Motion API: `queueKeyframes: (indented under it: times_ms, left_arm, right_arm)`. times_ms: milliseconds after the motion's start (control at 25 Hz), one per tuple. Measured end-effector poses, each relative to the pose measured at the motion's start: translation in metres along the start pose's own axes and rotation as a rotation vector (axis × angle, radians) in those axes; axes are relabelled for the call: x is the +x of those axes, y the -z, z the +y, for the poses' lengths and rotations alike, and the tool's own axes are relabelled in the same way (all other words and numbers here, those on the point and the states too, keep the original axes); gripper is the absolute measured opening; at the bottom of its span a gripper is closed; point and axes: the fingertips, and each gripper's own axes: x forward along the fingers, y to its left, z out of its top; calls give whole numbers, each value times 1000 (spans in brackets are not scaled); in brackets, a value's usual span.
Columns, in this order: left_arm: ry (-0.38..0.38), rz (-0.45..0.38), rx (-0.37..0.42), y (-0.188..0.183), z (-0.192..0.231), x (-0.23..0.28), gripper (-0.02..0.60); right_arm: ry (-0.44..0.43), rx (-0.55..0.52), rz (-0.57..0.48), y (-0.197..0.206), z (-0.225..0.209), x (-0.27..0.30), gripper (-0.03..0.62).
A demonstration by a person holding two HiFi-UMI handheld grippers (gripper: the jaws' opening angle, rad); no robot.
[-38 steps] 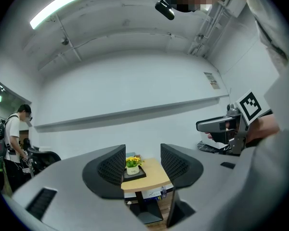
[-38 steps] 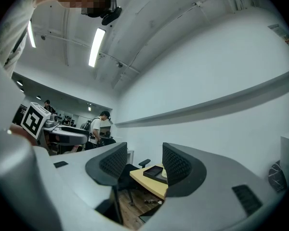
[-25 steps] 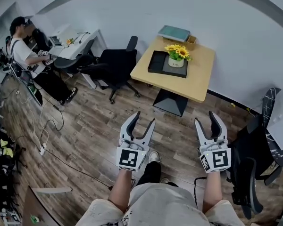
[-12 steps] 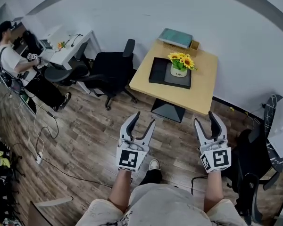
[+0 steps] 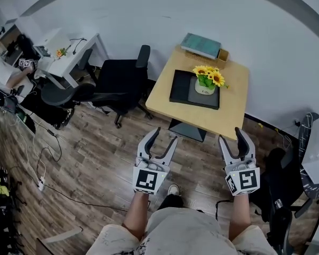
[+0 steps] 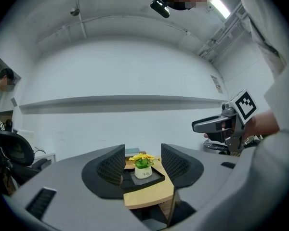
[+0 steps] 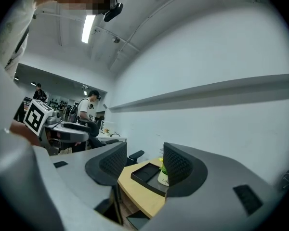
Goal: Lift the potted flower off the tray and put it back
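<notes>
A: Nearby, what is our pose?
B: Forearms (image 5: 136, 211) forward, level; left gripper (image 5: 163, 135) and right gripper (image 5: 231, 136) both spread, pinching nothing.
A: And beyond them?
B: We see the potted flower (image 5: 206, 83) standing in the black tray (image 5: 183, 87) on the wooden table (image 5: 160, 101).

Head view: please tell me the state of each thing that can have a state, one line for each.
potted flower: upright, standing on the tray
tray: flat on the table, pot on its right half
left gripper: open, holding nothing
right gripper: open, holding nothing
office chair: unoccupied, beside the table
</notes>
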Motion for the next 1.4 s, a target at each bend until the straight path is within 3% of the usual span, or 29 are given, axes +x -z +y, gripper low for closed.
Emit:
queueKeyframes:
  times_ms: [440,800,1400]
  left_arm:
    - [48,-6,-15,10,38,40,227]
    - [91,-19,11,3,33,68,227]
    - [102,-20,84,-23,16,198,233]
  right_arm:
    - [21,-16,15,-1,-4,54,242]
    - [56,-6,0,2,-27,60,244]
    - [73,45,-73,11,-156,118,244]
